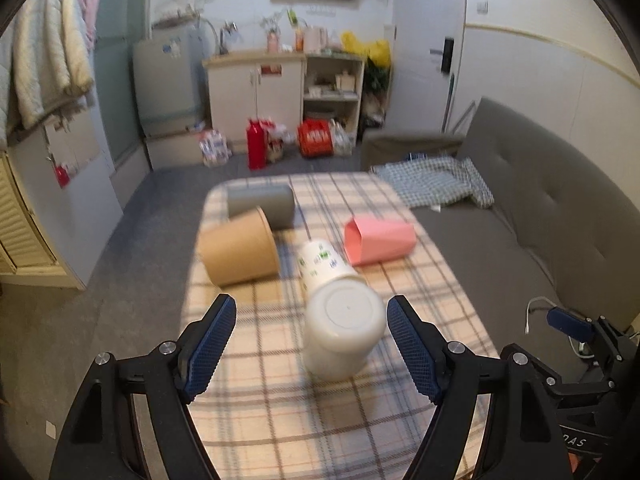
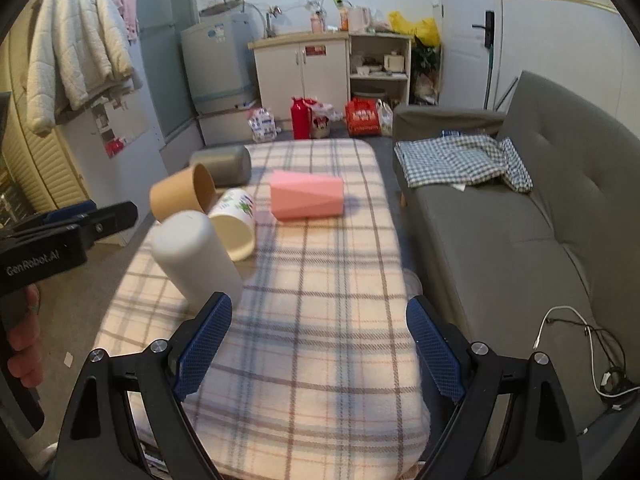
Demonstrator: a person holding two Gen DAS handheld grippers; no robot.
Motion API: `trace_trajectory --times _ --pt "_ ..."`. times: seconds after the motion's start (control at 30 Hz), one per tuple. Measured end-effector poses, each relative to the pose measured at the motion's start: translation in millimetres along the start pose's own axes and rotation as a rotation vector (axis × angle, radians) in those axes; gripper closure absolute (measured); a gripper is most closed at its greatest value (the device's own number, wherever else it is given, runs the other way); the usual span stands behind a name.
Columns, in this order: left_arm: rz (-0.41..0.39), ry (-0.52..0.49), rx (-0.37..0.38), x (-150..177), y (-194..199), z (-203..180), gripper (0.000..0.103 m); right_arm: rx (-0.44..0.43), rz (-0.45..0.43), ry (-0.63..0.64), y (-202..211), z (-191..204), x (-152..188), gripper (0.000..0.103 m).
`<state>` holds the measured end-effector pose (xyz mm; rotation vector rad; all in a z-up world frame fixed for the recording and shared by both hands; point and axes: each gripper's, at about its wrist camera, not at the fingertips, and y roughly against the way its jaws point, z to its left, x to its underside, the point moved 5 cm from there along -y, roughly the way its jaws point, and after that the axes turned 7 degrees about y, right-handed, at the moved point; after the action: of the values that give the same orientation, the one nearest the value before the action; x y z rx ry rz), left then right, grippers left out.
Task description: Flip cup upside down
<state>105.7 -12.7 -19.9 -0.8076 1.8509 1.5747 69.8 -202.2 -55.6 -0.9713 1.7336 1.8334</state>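
Observation:
A plain white cup stands upside down, base up, on the plaid-covered table. My left gripper is open with the cup between its blue pads, apart from both. In the right wrist view the same cup stands at the left. My right gripper is open and empty over the table's near end. Four cups lie on their sides: printed white, brown, grey, pink.
A grey sofa with a checked cloth runs along the table's right side. A white cable lies on the floor by it. Cabinets, a fridge and red bags stand at the far wall.

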Motion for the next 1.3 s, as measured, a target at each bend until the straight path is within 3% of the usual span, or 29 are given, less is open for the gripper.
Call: trace_trajectory --times 0.33,0.4,0.47,0.53,0.67,1.3 --pt "-0.143 0.017 -0.066 6.5 52.5 18.0 0.022 -0.021 -0.089 0.047 34.4 28.1 -7.3 0.014" --pt "-0.161 0.002 -0.09 14.8 57.0 17.9 0.018 -0.029 -0.099 0.05 36.3 32.5 -5.2 0.014" --pt "-0.187 0.005 -0.114 25.8 62.3 19.0 0.005 -0.03 -0.112 0.046 37.0 35.8 -2.5 0.014" --pt "-0.221 0.023 -0.133 35.6 67.8 21.9 0.002 -0.031 -0.117 0.045 36.4 38.4 0.2 0.01" --pt "-0.232 0.022 -0.151 43.3 68.4 27.3 0.0 -0.008 -0.144 0.036 36.0 40.7 4.1 0.0" --pt "-0.173 0.034 -0.136 60.3 55.7 31.5 0.0 -0.012 -0.115 0.015 23.5 37.5 9.7 0.0"
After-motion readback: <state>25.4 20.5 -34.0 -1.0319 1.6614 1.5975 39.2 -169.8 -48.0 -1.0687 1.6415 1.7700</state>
